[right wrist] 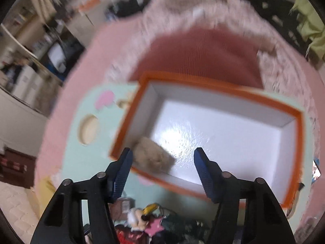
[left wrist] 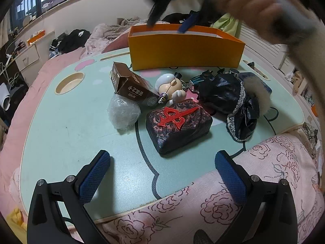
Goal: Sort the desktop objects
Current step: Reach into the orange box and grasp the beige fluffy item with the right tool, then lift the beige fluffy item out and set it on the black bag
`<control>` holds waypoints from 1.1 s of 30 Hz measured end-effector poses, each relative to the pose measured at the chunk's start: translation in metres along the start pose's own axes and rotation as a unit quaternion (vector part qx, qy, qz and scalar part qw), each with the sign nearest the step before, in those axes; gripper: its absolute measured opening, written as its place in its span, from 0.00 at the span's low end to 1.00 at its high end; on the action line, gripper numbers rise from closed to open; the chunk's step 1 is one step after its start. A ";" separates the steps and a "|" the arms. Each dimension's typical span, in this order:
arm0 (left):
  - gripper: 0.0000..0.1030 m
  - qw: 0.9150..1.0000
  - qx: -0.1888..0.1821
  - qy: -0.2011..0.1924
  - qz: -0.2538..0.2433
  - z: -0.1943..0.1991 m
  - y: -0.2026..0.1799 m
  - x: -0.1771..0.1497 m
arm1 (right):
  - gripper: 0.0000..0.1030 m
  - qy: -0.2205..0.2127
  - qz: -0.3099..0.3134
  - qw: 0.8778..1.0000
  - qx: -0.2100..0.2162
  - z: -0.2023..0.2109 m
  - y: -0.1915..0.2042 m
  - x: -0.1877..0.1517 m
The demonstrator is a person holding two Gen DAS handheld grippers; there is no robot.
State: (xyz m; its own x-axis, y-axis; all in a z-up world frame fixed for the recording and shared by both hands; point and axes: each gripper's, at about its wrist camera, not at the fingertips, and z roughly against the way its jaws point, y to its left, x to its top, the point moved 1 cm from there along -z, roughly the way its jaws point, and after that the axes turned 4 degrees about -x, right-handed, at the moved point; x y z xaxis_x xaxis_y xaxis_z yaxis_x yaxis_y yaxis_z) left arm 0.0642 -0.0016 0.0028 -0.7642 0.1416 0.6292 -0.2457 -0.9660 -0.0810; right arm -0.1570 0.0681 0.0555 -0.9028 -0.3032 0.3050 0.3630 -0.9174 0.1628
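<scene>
1. Two grippers showed: the left gripper (left wrist: 162,174) hung spread and empty over the table (left wrist: 61,134).
2. The right gripper (right wrist: 162,172), jaws apart and grasping nothing, hovered above the orange box (right wrist: 223,89); a furry ball (right wrist: 152,154) lay inside.

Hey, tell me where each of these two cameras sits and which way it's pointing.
Left wrist: on the left tool, low over the mint table, facing the clutter and the orange box; its open blue pads and a blurred hand above the box show.
Right wrist: on the right tool, above the box, looking steeply down into its white inside, where a tan fluffy ball lies; its two pads show, apart.
Shared: the orange box, the table with its round cup hole, the clutter.
</scene>
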 end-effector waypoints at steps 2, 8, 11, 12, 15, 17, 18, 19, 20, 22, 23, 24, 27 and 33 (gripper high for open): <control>1.00 1.000 0.000 -0.001 0.000 0.000 0.000 0.000 | 0.61 0.028 -0.010 1.000 -0.010 -0.021 -0.001 0.002; 1.00 1.000 -0.003 -0.001 0.001 0.000 0.001 0.002 | 0.31 0.057 -0.054 0.995 0.053 -0.045 -0.018 -0.001; 1.00 1.000 -0.003 -0.001 0.001 0.000 0.001 0.002 | 0.31 0.054 -0.055 0.995 0.059 -0.045 -0.020 -0.003; 1.00 1.000 -0.003 -0.001 0.001 0.000 0.001 0.002 | 0.31 0.050 -0.056 0.995 0.063 -0.045 -0.022 -0.004; 1.00 1.000 -0.003 -0.001 0.001 0.001 0.001 0.002 | 0.31 0.014 -0.065 0.993 0.094 -0.024 -0.028 -0.012; 1.00 1.000 -0.003 -0.001 0.002 0.001 0.001 0.002 | 0.31 -0.026 -0.065 0.991 0.114 0.005 -0.035 -0.021; 1.00 1.000 -0.003 -0.001 0.001 0.001 0.001 0.002 | 0.31 -0.046 -0.061 0.990 0.116 0.019 -0.038 -0.028; 1.00 1.000 -0.003 -0.001 0.001 0.001 0.001 0.002 | 0.31 -0.067 -0.053 0.989 0.117 0.034 -0.040 -0.037; 1.00 1.000 -0.003 -0.001 0.002 0.001 0.001 0.002 | 0.31 -0.091 -0.038 0.988 0.115 0.052 -0.042 -0.049; 1.00 1.000 -0.003 -0.001 0.002 0.001 0.001 0.002 | 0.31 -0.120 -0.019 0.985 0.120 0.074 -0.044 -0.075; 1.00 1.000 -0.003 -0.001 0.001 0.001 0.001 0.002 | 0.31 -0.128 -0.005 0.984 0.124 0.080 -0.043 -0.091; 1.00 1.000 -0.003 -0.001 0.001 0.001 0.001 0.002 | 0.31 -0.128 0.003 0.984 0.122 0.081 -0.046 -0.104; 1.00 1.000 -0.002 0.000 0.002 0.001 0.001 0.002 | 0.31 -0.124 0.013 0.987 0.105 0.067 -0.040 -0.128; 1.00 1.000 -0.003 -0.001 0.001 0.001 0.001 0.002 | 0.58 -0.178 0.028 0.983 0.043 0.060 -0.041 -0.155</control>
State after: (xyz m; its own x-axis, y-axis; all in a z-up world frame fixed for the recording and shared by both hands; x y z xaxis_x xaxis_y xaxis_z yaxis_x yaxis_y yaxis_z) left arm 0.0627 -0.0028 0.0048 -0.7642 0.1386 0.6299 -0.2466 -0.9652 -0.0867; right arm -0.0179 0.1687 0.0577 -0.7479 -0.2297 0.6228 0.4424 -0.8719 0.2098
